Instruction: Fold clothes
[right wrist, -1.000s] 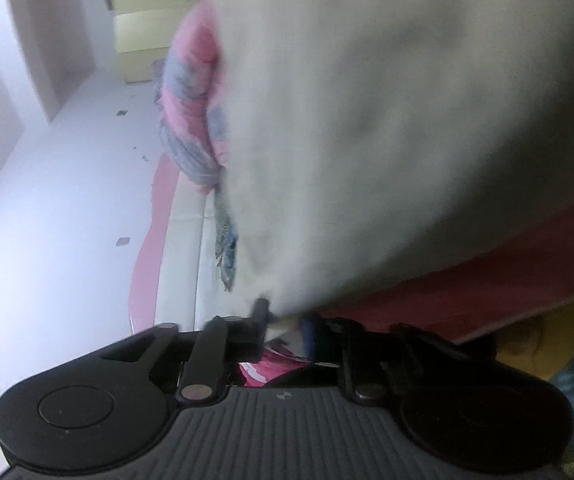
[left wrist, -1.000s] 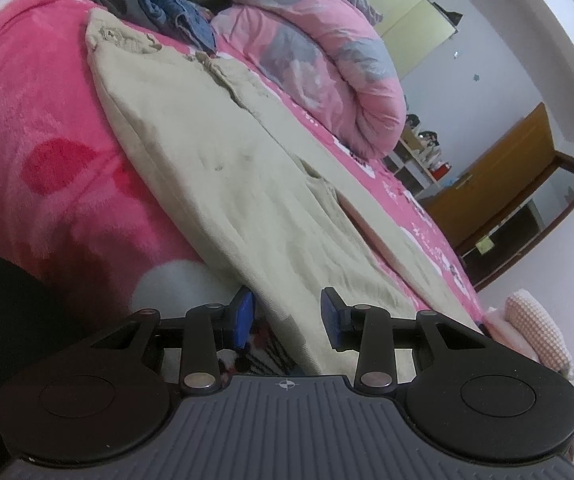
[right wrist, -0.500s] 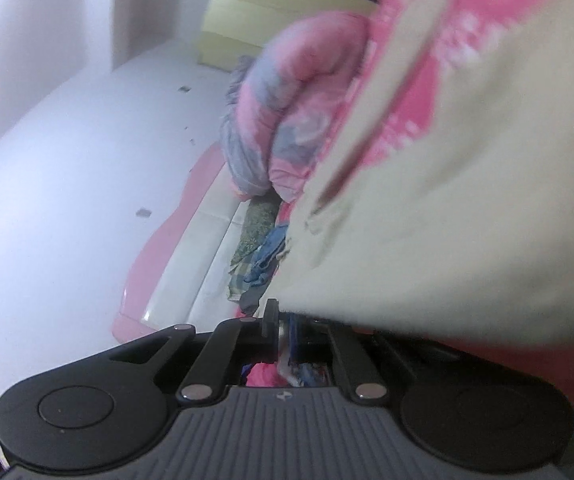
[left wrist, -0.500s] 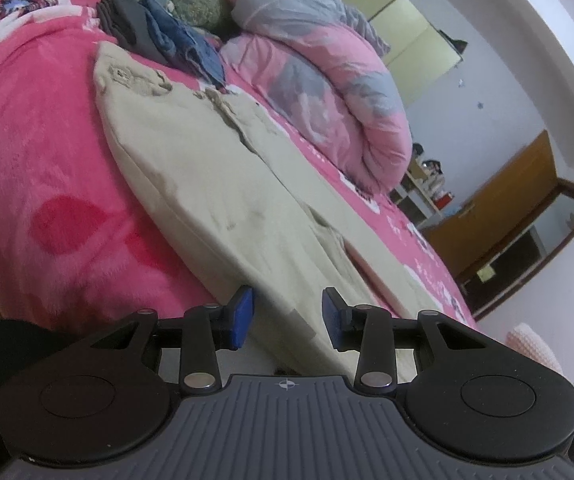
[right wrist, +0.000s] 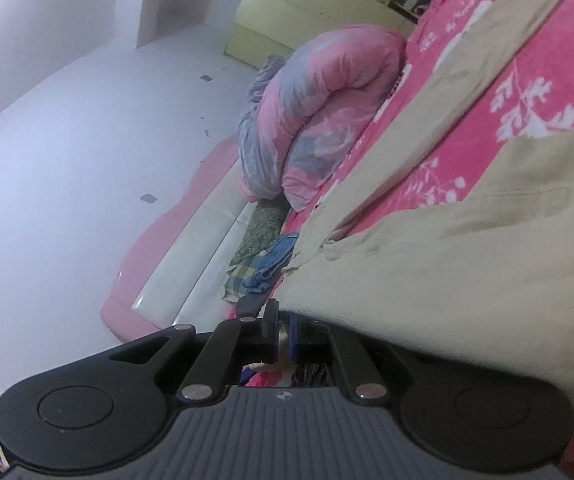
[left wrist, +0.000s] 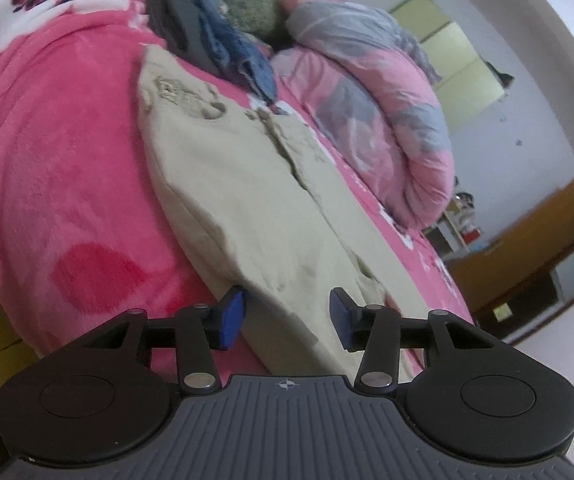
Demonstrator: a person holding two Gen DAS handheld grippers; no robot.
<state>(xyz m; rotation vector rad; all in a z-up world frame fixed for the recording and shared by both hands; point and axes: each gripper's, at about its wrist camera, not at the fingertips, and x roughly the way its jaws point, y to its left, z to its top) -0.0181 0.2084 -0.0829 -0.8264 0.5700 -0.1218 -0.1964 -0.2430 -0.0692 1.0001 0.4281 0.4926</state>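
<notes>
On bed (left wrist: 47, 168): trousers (left wrist: 239, 200) mid-fold, right gripper (right wrist: 283, 334) clamping a leg, left gripper (left wrist: 286, 318) opening, empty; next, grab near hem.

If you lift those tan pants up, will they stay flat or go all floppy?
Probably floppy: the tan cotton trousers already sag from the shut right claw. Likely light too, since a small pinch holds them. Unlikely to slide; the fuzzy pink blanket looks grippy.

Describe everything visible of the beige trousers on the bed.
The beige trousers are a woven, cotton-like pair, lying flat and lengthwise on the pink fleece blanket, waistband, button and fly toward the piled clothes. One leg stretches flat. The right gripper is shut on the other leg's hem, lifting it. The left gripper, its jaws opening, straddles an edge without pinching it.
</notes>
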